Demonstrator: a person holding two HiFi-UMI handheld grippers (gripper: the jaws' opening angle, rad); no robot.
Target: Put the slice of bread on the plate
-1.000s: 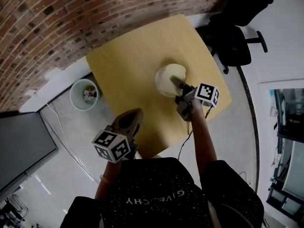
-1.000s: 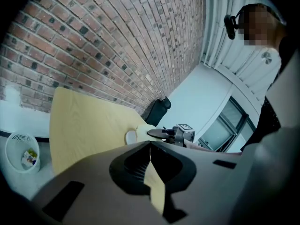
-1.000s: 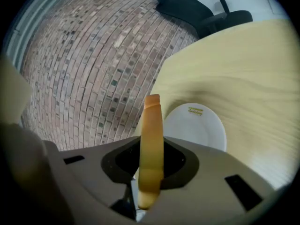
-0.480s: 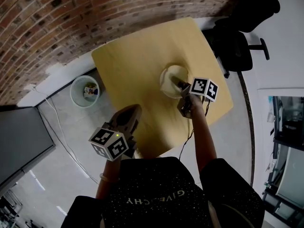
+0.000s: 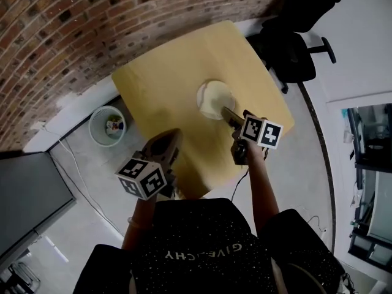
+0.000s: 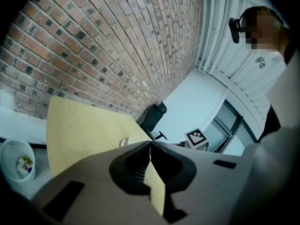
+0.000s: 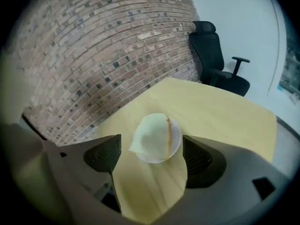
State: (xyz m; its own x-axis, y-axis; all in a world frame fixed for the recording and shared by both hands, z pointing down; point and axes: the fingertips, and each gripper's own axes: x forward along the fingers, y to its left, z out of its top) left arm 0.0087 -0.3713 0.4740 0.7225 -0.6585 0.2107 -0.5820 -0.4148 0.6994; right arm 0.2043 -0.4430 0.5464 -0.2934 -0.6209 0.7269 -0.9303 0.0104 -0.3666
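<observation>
Only the right gripper view makes out the one slice of bread [image 7: 149,135] lying on the one plate [image 7: 176,142] (crust to the right). The right gripper [image 7: 151,149] has just been opening its jaws, now wide and holding nothing. The left gripper [image 6: 150,149] is pinched together, empty. The head view adds one bin [image 5: 107,125].

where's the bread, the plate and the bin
bread [image 7: 149,136]: right gripper view, middle of the slice
plate [image 7: 177,138]: right gripper view, bare right rim
bin [image 5: 92,129]: head view, left rim
</observation>
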